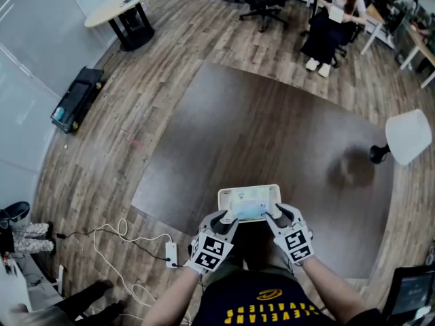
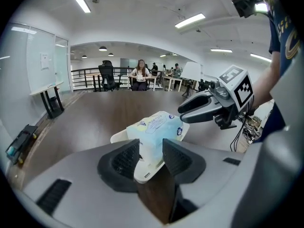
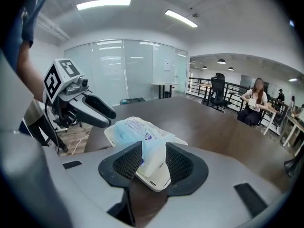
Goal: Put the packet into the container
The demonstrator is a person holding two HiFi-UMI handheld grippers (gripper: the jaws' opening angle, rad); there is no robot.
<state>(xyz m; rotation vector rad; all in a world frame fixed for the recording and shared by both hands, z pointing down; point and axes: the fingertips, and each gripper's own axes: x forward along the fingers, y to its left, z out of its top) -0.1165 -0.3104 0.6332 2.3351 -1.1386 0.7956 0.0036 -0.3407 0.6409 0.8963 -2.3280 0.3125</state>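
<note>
A light blue packet (image 1: 248, 208) lies in a white container (image 1: 224, 195) at the near edge of the dark table. My left gripper (image 1: 228, 217) is at the packet's left end and my right gripper (image 1: 275, 216) at its right end. In the left gripper view the packet (image 2: 156, 127) reaches between the wide jaws of the left gripper (image 2: 147, 156), over the container's rim (image 2: 121, 136). In the right gripper view the packet (image 3: 137, 129) likewise sits between the spread jaws of the right gripper (image 3: 153, 161). Both grippers stand open, and each sees the other across the packet.
The dark table (image 1: 272, 128) stretches away beyond the container. A white lamp (image 1: 408, 136) stands at its right edge. A person (image 1: 329, 26) sits far back on a chair. Cables and a power strip (image 1: 171, 253) lie on the floor at the left.
</note>
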